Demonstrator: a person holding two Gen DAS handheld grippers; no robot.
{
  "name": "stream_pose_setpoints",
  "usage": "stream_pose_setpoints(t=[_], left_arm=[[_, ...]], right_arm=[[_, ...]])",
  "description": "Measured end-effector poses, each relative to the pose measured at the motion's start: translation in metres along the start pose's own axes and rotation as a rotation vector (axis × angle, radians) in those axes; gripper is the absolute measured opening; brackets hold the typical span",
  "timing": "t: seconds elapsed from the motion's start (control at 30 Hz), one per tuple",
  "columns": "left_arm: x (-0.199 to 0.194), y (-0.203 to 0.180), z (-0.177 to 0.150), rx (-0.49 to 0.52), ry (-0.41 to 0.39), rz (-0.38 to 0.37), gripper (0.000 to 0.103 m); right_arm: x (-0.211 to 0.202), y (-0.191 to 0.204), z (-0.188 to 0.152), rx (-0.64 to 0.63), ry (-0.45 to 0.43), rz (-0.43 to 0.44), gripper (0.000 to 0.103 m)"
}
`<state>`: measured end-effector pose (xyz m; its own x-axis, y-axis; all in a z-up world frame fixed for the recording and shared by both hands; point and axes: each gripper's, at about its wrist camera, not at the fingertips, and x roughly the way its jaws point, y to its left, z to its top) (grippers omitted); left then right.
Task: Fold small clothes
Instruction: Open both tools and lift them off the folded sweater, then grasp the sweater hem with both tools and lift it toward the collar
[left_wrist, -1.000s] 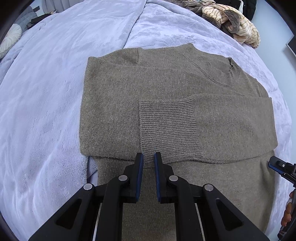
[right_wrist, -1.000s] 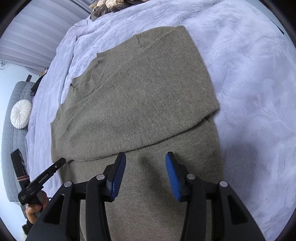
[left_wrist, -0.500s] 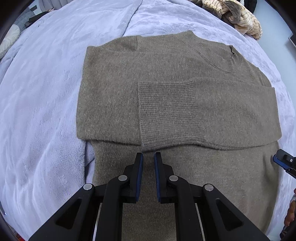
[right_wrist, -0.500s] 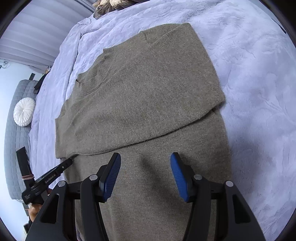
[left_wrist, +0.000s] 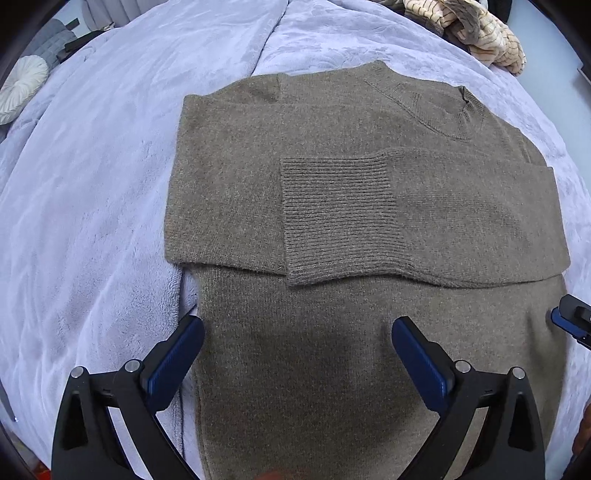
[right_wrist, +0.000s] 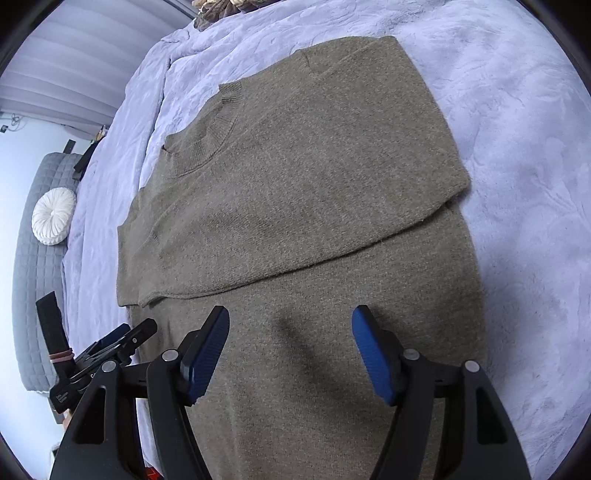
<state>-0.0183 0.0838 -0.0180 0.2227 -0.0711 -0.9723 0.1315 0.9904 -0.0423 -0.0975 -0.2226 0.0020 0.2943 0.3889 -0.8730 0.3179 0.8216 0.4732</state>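
Sweater: the olive-brown knit sweater (left_wrist: 332, 206) is lying flat in the middle of the lavender blanket (left_wrist: 92, 184), collar toward the far edge, hem toward the near edge.
Sleeves: both are lying crossed over the chest; the ribbed cuff (left_wrist: 336, 214) is resting on top, its edge facing the left side of the blanket.
Left gripper (left_wrist: 297, 354): its jaws are opening wide and hanging over the lower body of the sweater, nothing between the pads; the left pad is sitting just past the sweater's left edge.
Right gripper (right_wrist: 290, 349): its jaws are opening too, hovering over the lower right part of the sweater, gripping nothing.
Step in hand: the sleeve fold looks finished; both tools are lining up for the bottom fold.
Next move: likely each gripper is needing to drop to the hem near the blanket's near edge, pinch one corner, then carry the hem up over the sleeves toward the collar, keeping both sides level.
Elsewhere: a striped garment (left_wrist: 476, 33) is waiting at the far right corner.
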Motion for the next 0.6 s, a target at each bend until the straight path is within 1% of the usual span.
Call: stream_pose_setpoints(t=[0.03,0.23,0.4,0.5,0.6], left_arm=[[0.000,0.000,0.000,0.003,0.001,-0.003,0.102],[0.006,-0.006,-0.007,0.018,0.017,0.018,0.102],[0.012,-0.008,-0.012,0.026,0.039,-0.002,0.102],[0.012,-0.011,-0.016,0.032,0.042,-0.002,0.102],[0.011,-0.016,-0.018,0.036,0.049,-0.006,0.102]], right_arm=[[0.000,0.001,0.000,-0.003,0.000,0.001,0.083],[-0.001,0.007,-0.005,-0.050,-0.014,-0.011,0.083],[-0.005,0.014,-0.012,-0.143,-0.051,-0.027,0.083],[-0.005,0.013,-0.016,-0.152,-0.033,-0.020,0.083],[-0.005,0.007,-0.017,-0.127,-0.007,-0.006,0.083]])
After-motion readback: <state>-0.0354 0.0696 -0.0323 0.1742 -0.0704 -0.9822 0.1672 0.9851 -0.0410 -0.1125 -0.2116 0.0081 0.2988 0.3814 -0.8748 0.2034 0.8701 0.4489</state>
